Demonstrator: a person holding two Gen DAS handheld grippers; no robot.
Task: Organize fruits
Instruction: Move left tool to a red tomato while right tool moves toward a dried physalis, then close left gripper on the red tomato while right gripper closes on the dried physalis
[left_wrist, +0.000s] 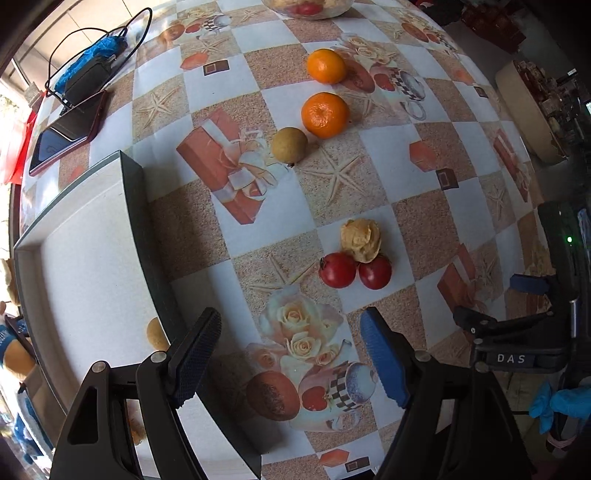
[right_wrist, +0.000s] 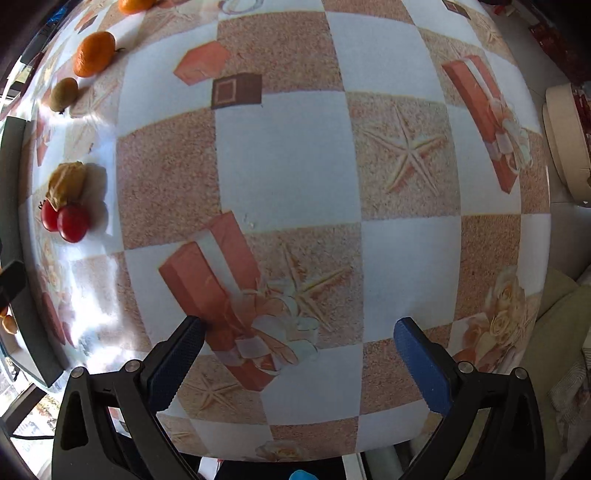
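Both the left gripper (left_wrist: 290, 354) and the right gripper (right_wrist: 297, 363) are held with jaws spread wide and nothing between them, pointed down at the patterned tablecloth (left_wrist: 369, 206). In the left wrist view, two oranges (left_wrist: 325, 115) and a small brown fruit (left_wrist: 289, 144) are seen at twelve o'clock, two red fruits (left_wrist: 338, 270) touching a papery husk (left_wrist: 360, 240) nearer in. A white tray (left_wrist: 92, 258) lies at nine o'clock.

Loose fruits (left_wrist: 325, 115) beside tray (left_wrist: 85, 258)
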